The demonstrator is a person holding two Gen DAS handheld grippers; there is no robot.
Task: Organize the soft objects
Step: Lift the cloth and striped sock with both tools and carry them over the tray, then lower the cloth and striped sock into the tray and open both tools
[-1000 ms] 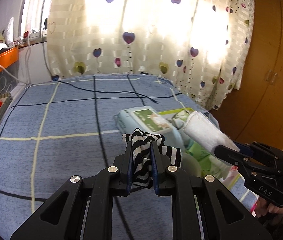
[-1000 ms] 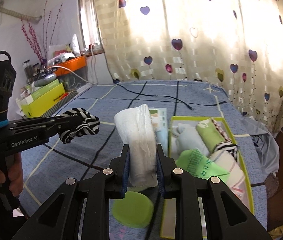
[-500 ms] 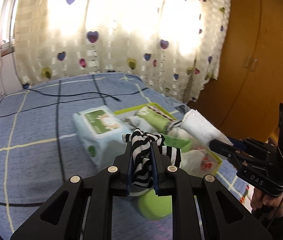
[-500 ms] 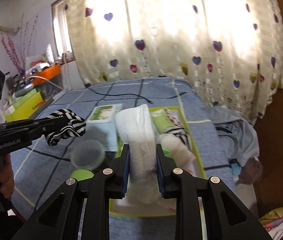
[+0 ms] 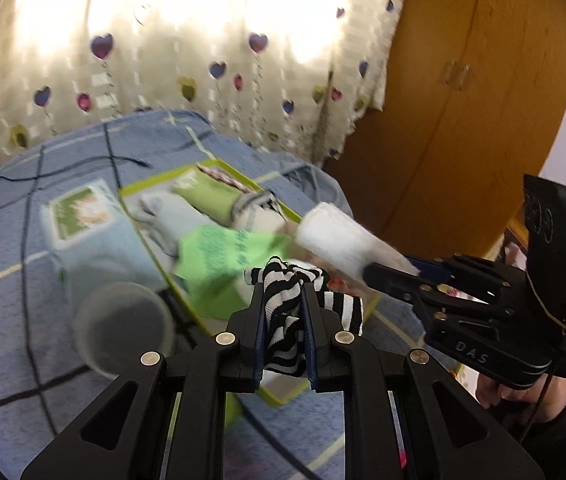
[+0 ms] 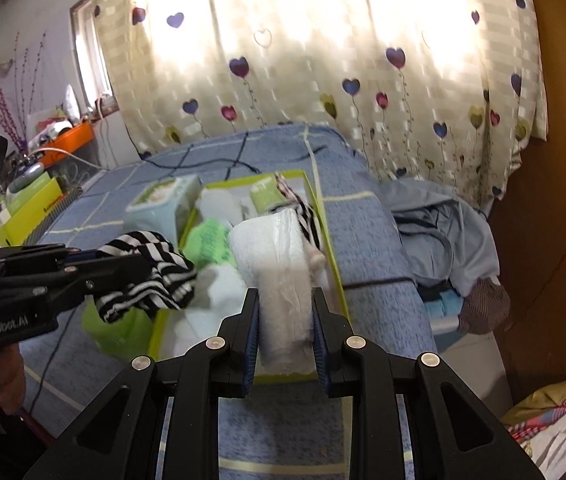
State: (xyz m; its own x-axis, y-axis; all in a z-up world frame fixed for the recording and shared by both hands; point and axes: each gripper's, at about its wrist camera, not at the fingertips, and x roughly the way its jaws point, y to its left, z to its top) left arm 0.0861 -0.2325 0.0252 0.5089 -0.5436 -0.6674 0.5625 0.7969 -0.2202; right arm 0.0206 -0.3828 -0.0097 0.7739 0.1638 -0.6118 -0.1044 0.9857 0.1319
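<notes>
Left wrist view. We hold a black-and-white striped sock (image 5: 283, 312) between the pads of our left gripper (image 5: 283, 320); the jaws stand narrow, pinched on the bunched knit, whose loose end droops over the fingers. We judge the grip sits mid-fabric so that the limp cloth cannot slip out. Beyond the fingertips lies a shallow tray with a lime-green rim (image 5: 155, 256) on the blue checked bedspread (image 5: 7, 280), already carrying rolled soft items: a pale grey one, a green one, and a flat green cloth (image 5: 219, 248). A light-blue wipes pack (image 5: 83, 220) rests just beside the tray, and a translucent round cup (image 5: 123, 324) stands near it, blurred. From the right, our right gripper (image 5: 399, 276) reaches over the tray with a white rolled towel (image 5: 343, 244).

Right wrist view. Our right gripper (image 6: 285, 312) clamps the white rolled towel (image 6: 275, 264) across its width, jaws narrow against the thick, fluffy terry; the roll stands roughly upright, which we judge keeps it from unrolling. It hovers above the near end of the tray (image 6: 335, 272). The left gripper (image 6: 139, 270) enters from the left, the striped sock (image 6: 151, 272) hanging over the tray's edge. Crumpled blue clothing (image 6: 435, 224) lies off the bed, by the heart-print curtain (image 6: 323, 60).
</notes>
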